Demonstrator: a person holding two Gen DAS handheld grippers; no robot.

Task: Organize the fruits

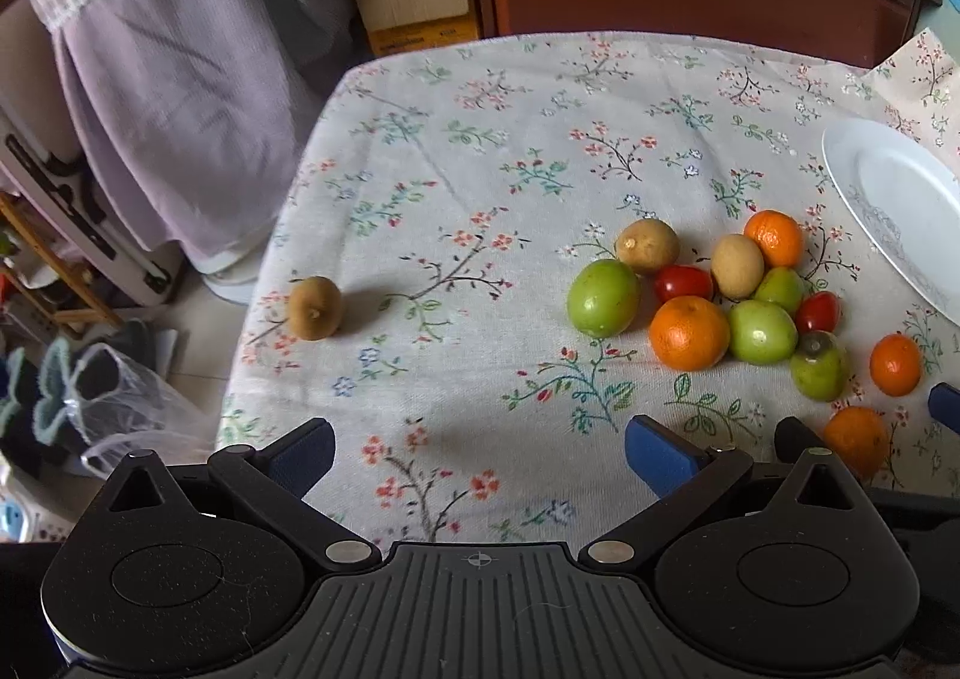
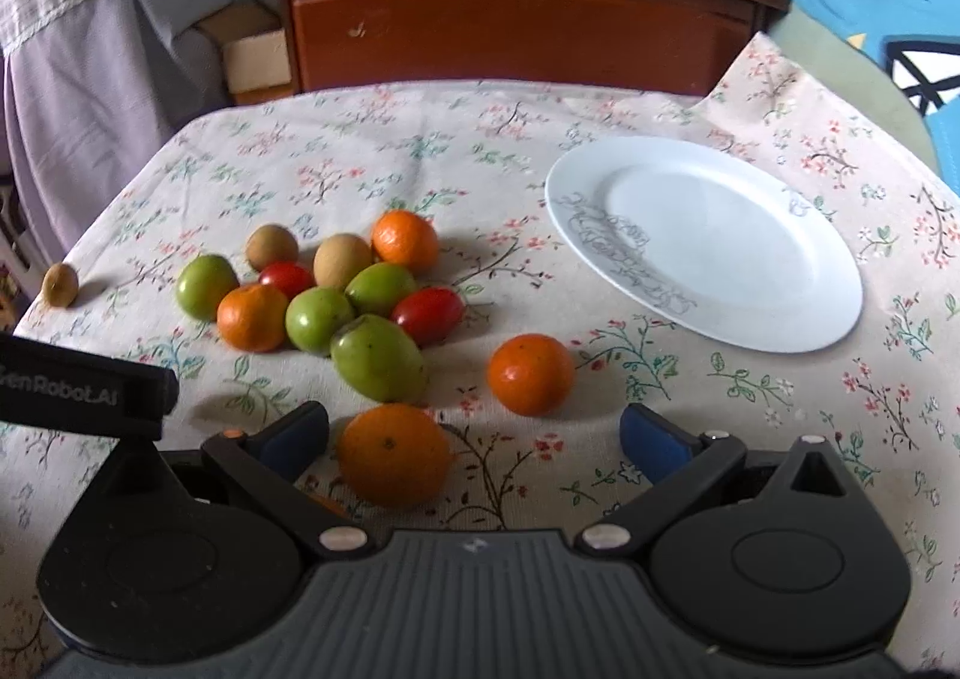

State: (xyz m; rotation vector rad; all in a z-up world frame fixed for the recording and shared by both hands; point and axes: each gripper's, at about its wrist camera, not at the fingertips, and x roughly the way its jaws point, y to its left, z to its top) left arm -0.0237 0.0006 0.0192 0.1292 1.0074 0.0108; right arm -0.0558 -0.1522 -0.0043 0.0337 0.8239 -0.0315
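A cluster of fruit [image 2: 336, 289] lies on the floral tablecloth: oranges, green fruits, red tomatoes and brown kiwis. One kiwi [image 1: 315, 308] sits alone near the table's left edge. A white plate [image 2: 708, 241] stands bare at the right. My left gripper [image 1: 480, 454] hovers open over bare cloth, left of the cluster. My right gripper [image 2: 474, 439] is open too, with an orange [image 2: 393, 454] lying on the cloth just inside its left finger and another orange [image 2: 531, 374] just ahead. Neither is gripped.
A brown wooden cabinet [image 2: 516, 18] stands behind the table. Off the left edge are lilac cloth [image 1: 180, 108], a cardboard box [image 1: 414, 0] and a plastic bag [image 1: 132, 409] on the floor. A blue cushion [image 2: 870, 0] lies at the far right.
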